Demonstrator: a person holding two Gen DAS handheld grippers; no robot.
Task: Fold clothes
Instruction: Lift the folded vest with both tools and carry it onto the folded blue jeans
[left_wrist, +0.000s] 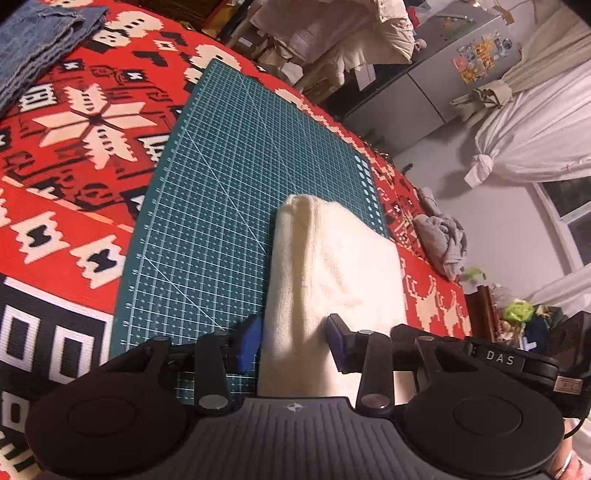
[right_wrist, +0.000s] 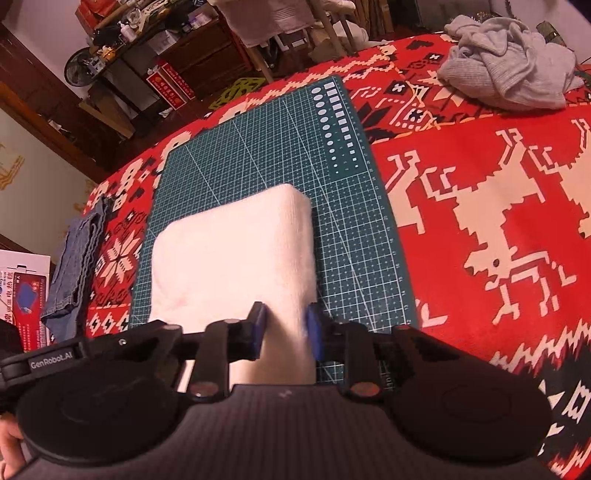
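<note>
A folded cream-white garment lies on the green cutting mat. My left gripper is at the garment's near left edge, with its blue-padded fingers closed on the thick fold between them. At the garment's near right edge my right gripper is shut on another part of the fold, which narrows between its pads. The garment's nearest edge is hidden under both gripper bodies.
A red patterned blanket covers the surface under the mat. Folded denim lies at the far left. A crumpled grey garment lies at the far right. Furniture and clutter stand beyond the edge.
</note>
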